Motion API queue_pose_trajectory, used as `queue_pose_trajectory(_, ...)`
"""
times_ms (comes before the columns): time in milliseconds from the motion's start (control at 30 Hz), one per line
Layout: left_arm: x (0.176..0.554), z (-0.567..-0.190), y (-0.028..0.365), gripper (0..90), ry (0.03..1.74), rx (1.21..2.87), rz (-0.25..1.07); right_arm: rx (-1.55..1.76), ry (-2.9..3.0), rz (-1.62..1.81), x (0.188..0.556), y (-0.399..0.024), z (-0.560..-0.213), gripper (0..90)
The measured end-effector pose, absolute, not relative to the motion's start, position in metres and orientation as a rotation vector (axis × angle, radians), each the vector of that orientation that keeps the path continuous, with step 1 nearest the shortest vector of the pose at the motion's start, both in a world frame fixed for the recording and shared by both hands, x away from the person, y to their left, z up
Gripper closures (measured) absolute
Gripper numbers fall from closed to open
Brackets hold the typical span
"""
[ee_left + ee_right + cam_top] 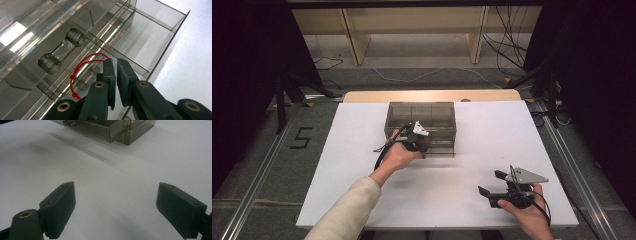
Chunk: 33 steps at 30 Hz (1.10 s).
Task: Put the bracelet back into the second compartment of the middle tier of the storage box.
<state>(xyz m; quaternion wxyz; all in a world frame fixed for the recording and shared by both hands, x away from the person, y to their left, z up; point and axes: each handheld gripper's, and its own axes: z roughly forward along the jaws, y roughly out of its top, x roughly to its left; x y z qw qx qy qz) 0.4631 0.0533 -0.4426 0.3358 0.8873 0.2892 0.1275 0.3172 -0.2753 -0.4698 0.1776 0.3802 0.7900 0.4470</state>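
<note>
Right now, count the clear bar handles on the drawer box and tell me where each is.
2. One handle sits on the upper drawer front; a second handle is lower, just left of the left claw, with a red string looped on it. Others may be hidden.

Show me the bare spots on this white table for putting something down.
Free: the white table left of the smoky clear-plastic drawer box, its right side beyond the box, and the middle front between both hands. Crowded: the box front, where the left hand-held gripper works.

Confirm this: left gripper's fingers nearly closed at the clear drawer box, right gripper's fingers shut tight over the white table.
Not quite. The right gripper has its fingers spread wide apart over the white table, as the right gripper view shows. The left gripper is indeed nearly closed at the clear drawer box.
</note>
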Motion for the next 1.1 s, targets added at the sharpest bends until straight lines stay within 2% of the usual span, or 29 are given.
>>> queue_pose_trajectory(800, 0.446, -0.424, 0.070, 74.1, 0.767, 2.225, 0.351, 1.076, 2.235, 1.261, 0.317, -0.275, -0.470, 16.7)
queue_pose_trajectory(1000, 0.438, -0.417, 0.076, 66.6, 0.761, 2.197, 0.370, 1.068, 2.234, 1.264, 0.318, -0.275, -0.470, 16.7)
queue_pose_trajectory(1067, 0.434, -0.415, 0.078, 55.8, 0.766, 2.174, 0.375, 1.069, 2.233, 1.264, 0.318, -0.275, -0.470, 16.7)
queue_pose_trajectory(1100, 0.433, -0.413, 0.079, 55.8, 0.769, 2.162, 0.375, 1.069, 2.233, 1.264, 0.318, -0.275, -0.470, 16.7)
